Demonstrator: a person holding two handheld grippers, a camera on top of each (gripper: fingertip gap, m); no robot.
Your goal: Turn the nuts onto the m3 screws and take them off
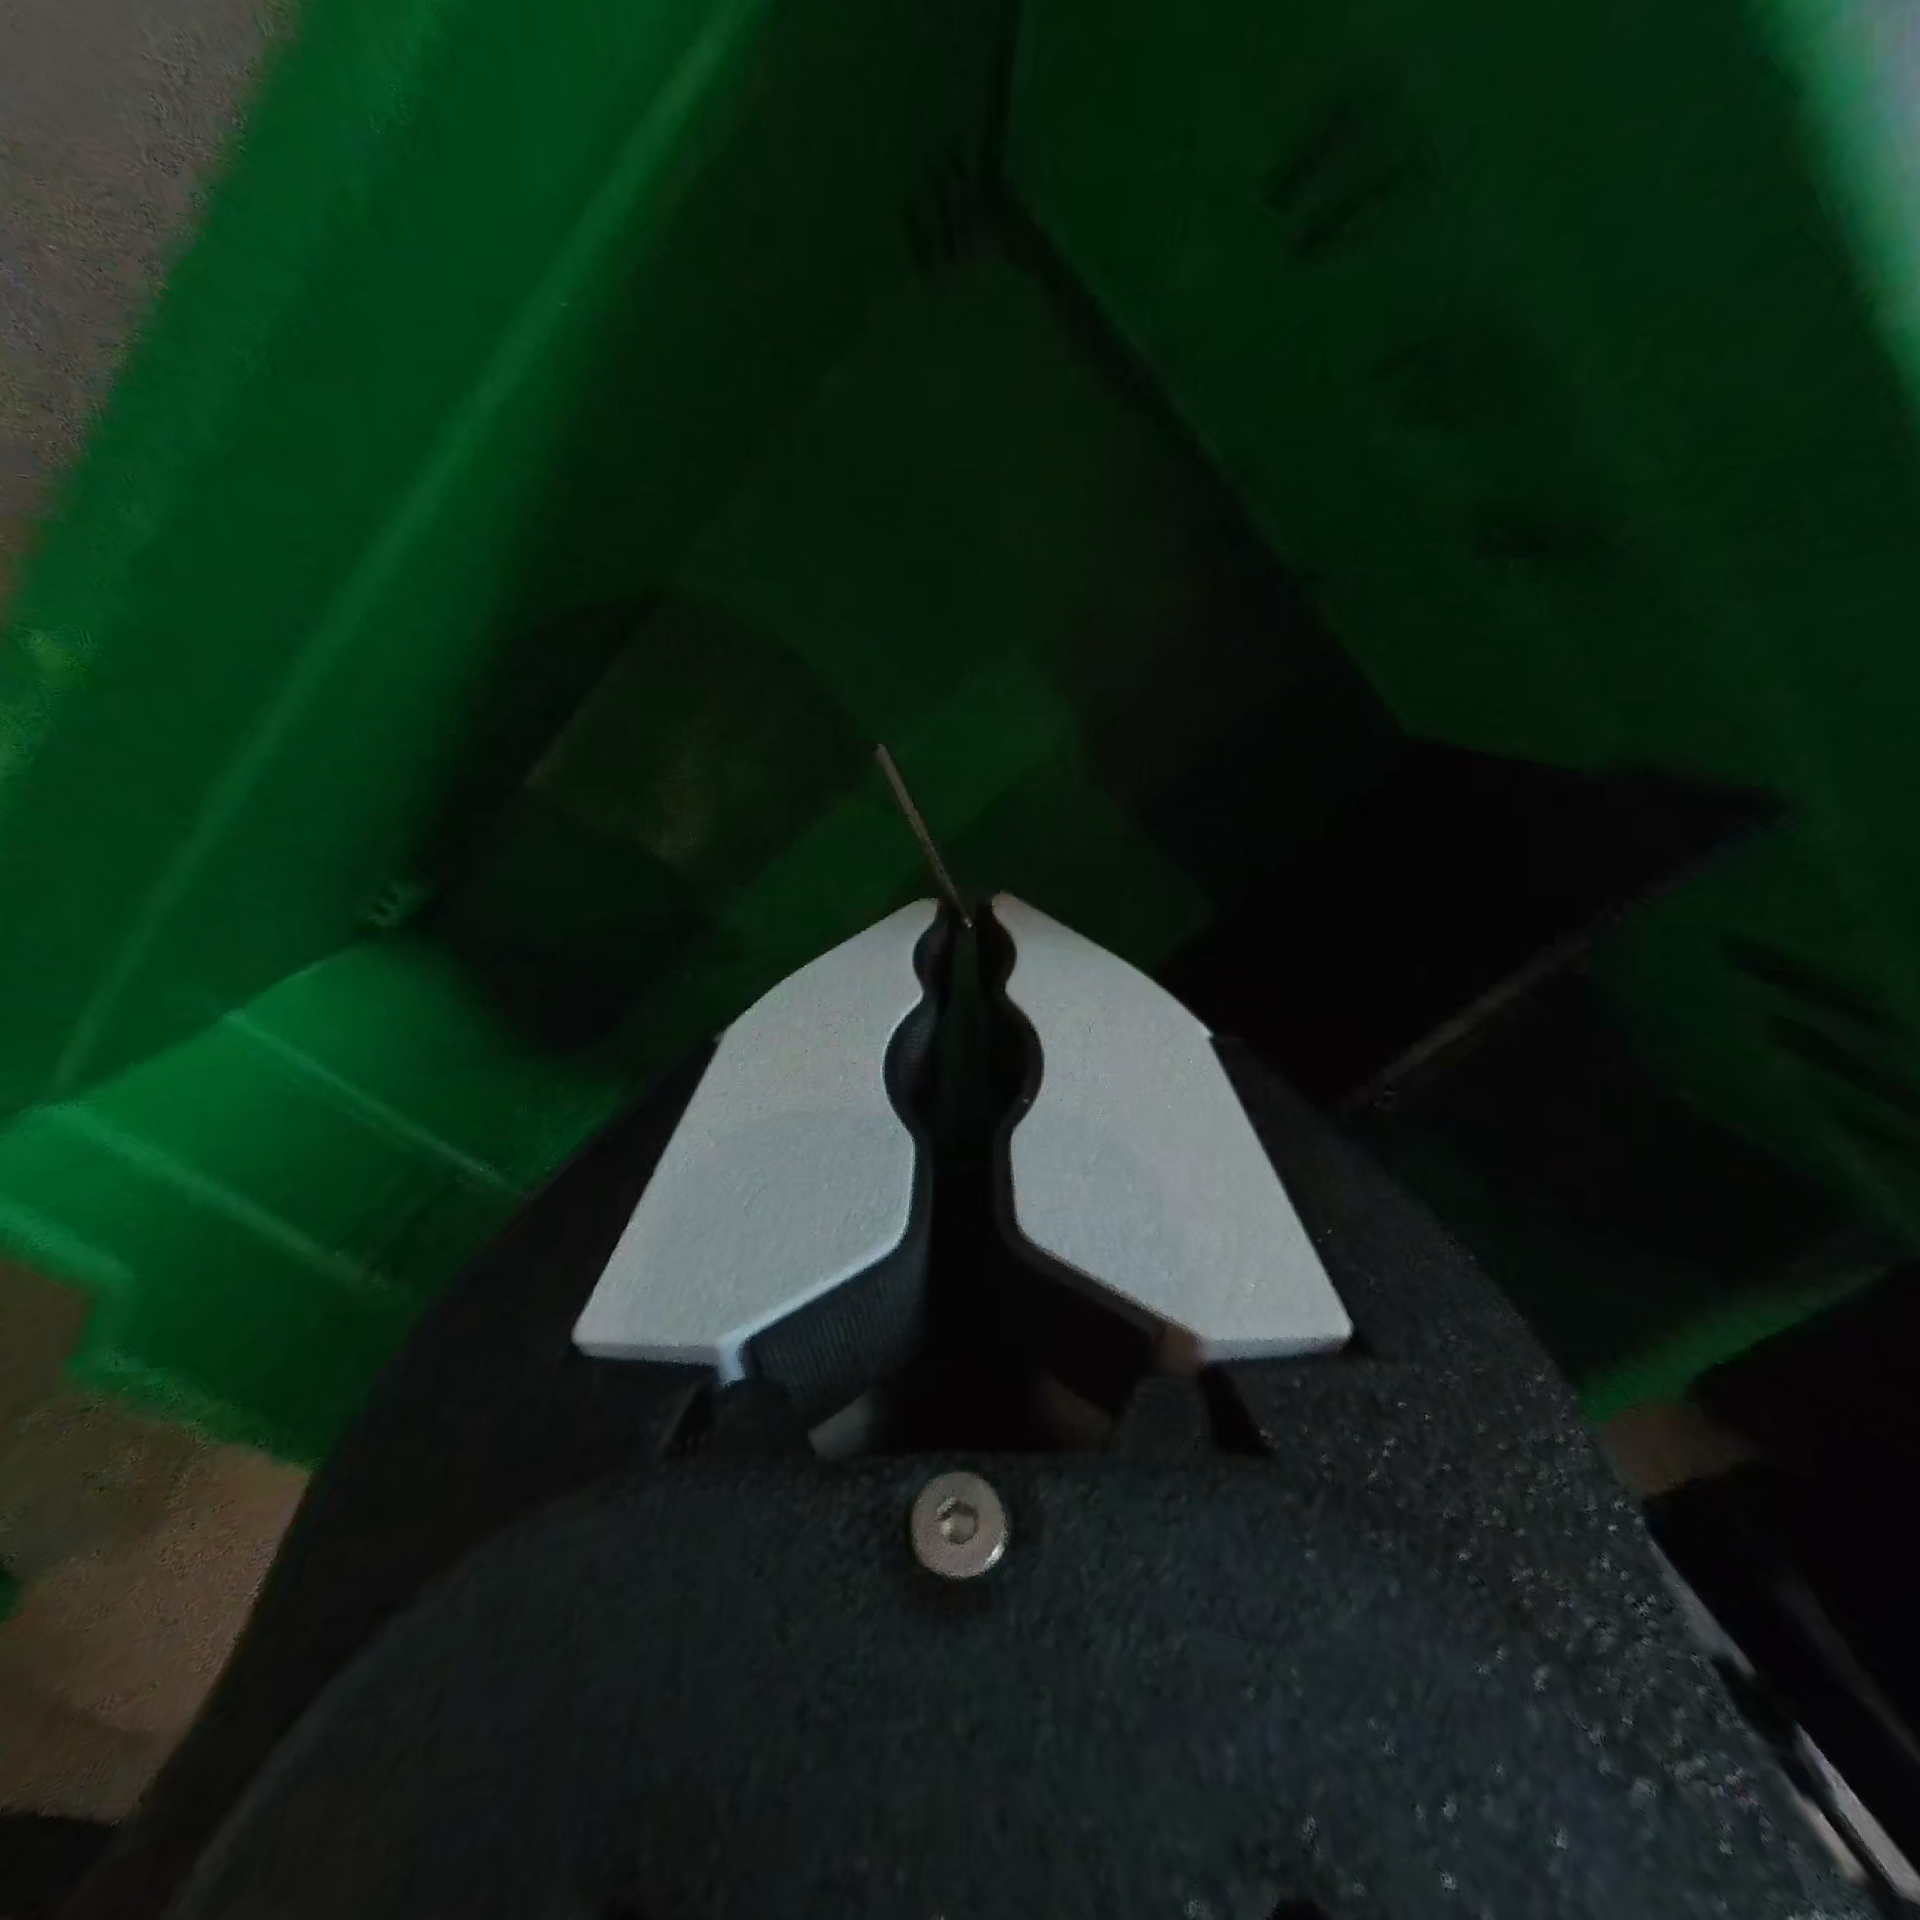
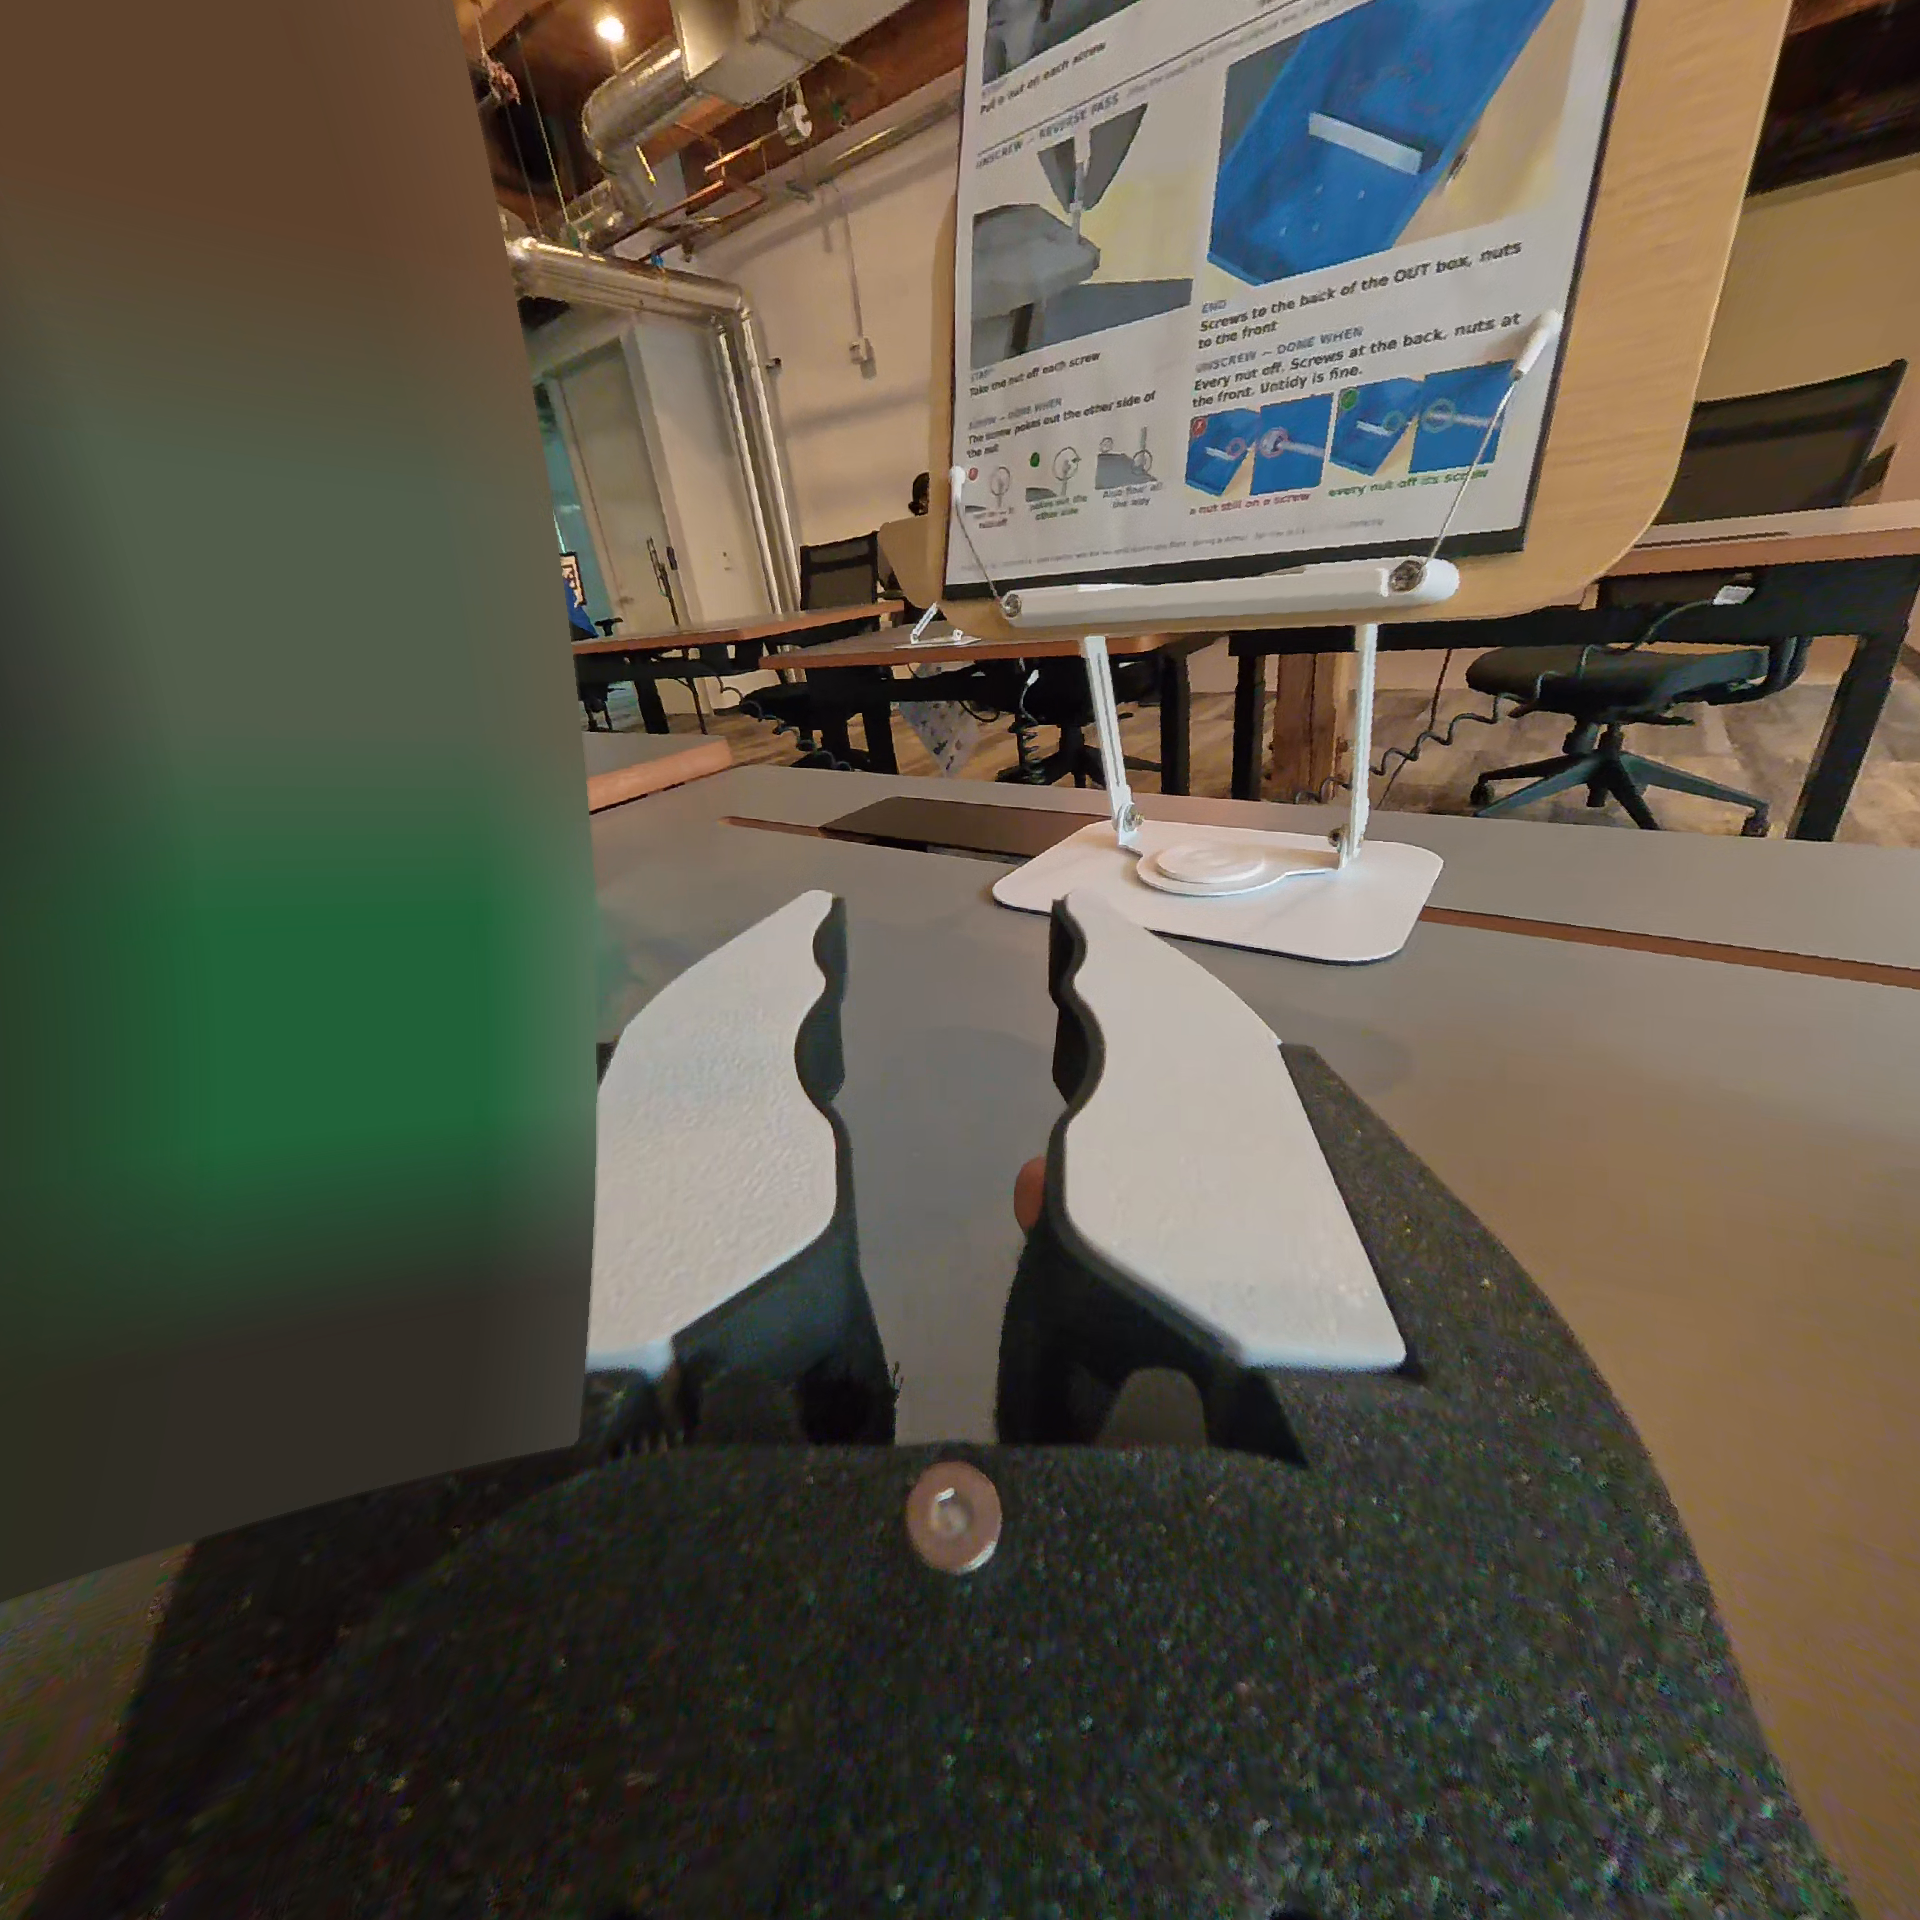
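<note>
Your left wrist view smears the green bin into blur; its dark far corner shows no contents. The thin screw vanishes between the fingertips, head hidden. On your right, the instruction sheet and its wooden board are cut off at the top edge.

We're in an open-plan office: long desks run in rows behind our grey table, black swivel chairs sit tucked under them, silver ventilation ducts hang beneath bare ceiling beams, and an instruction sheet stands on a white stand.
</note>
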